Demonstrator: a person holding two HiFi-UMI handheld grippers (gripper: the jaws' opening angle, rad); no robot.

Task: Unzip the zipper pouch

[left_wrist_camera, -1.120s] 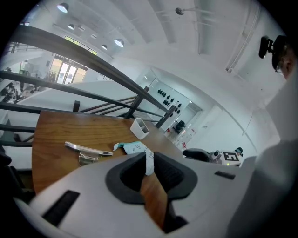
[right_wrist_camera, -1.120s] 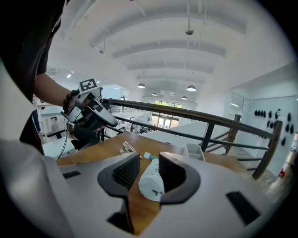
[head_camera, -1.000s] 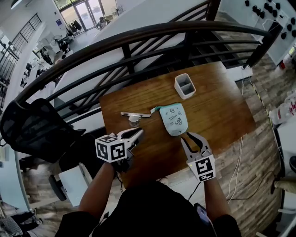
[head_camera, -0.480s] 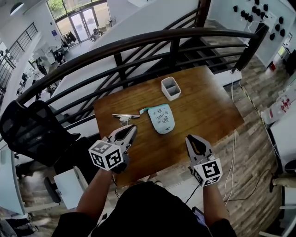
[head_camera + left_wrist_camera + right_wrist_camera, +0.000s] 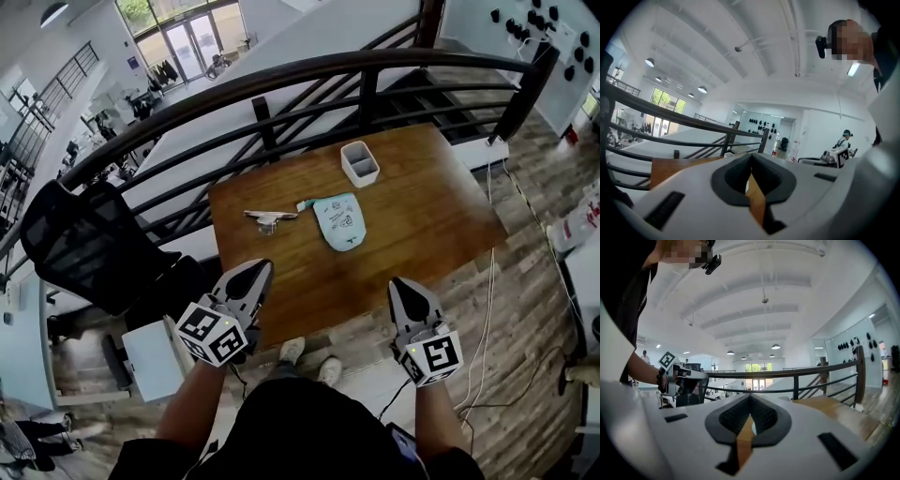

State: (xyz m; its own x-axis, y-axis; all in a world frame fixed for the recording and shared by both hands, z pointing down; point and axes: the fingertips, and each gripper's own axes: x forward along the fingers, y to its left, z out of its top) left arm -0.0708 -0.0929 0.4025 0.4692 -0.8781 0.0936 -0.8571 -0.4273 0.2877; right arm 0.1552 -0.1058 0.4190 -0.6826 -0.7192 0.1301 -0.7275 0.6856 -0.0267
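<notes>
The pale teal zipper pouch (image 5: 341, 220) lies flat on the wooden table (image 5: 422, 225), its zipper end toward the left with a small pull tab. Both grippers hang well short of it, near the table's front edge. My left gripper (image 5: 260, 271) is shut and empty at the lower left. My right gripper (image 5: 405, 284) is shut and empty at the lower right. In the left gripper view the left gripper (image 5: 751, 161) shows its jaws pressed together over the table edge. In the right gripper view the right gripper (image 5: 750, 401) shows the same, with nothing between the pads.
A white two-slot holder (image 5: 360, 164) stands at the table's back. A small metal clip-like object (image 5: 270, 217) lies left of the pouch. A black railing (image 5: 281, 84) curves behind the table. A black mesh chair (image 5: 84, 244) sits to the left. A cable (image 5: 487, 309) runs along the floor at right.
Both grippers have drawn back from the pouch toward the table's front edge and closed their jaws. The pouch stays where it lay.
</notes>
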